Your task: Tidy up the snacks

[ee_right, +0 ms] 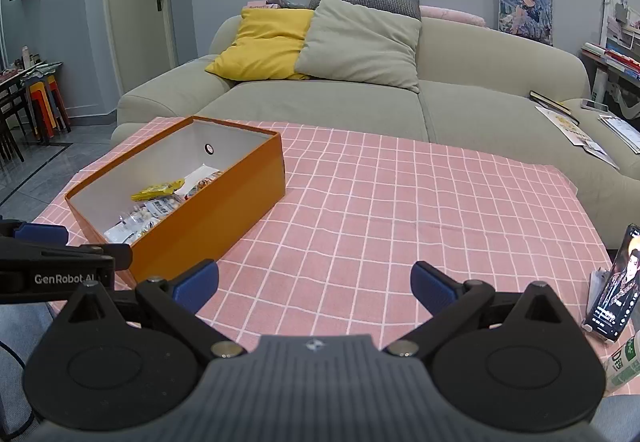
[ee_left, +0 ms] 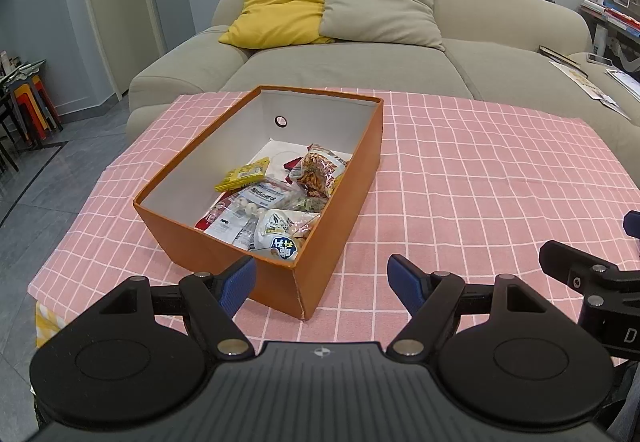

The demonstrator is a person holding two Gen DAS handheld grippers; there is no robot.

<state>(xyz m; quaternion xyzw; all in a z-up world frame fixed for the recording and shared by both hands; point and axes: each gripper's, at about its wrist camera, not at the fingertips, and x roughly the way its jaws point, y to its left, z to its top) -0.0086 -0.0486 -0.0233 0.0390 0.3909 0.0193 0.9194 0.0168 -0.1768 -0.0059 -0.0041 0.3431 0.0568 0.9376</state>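
An orange box with white inner walls stands on the pink checked tablecloth. Several snack packets lie in it: a yellow packet, an orange-brown chips bag, a clear bag of white balls and a white pouch. My left gripper is open and empty, just in front of the box's near corner. My right gripper is open and empty over bare cloth, right of the box. The yellow packet also shows in the right wrist view.
A beige sofa with yellow and beige cushions stands behind the table. A phone leans upright at the table's right edge, beside a green-and-white pack. Stacked stools stand far left. Books lie on the sofa's right.
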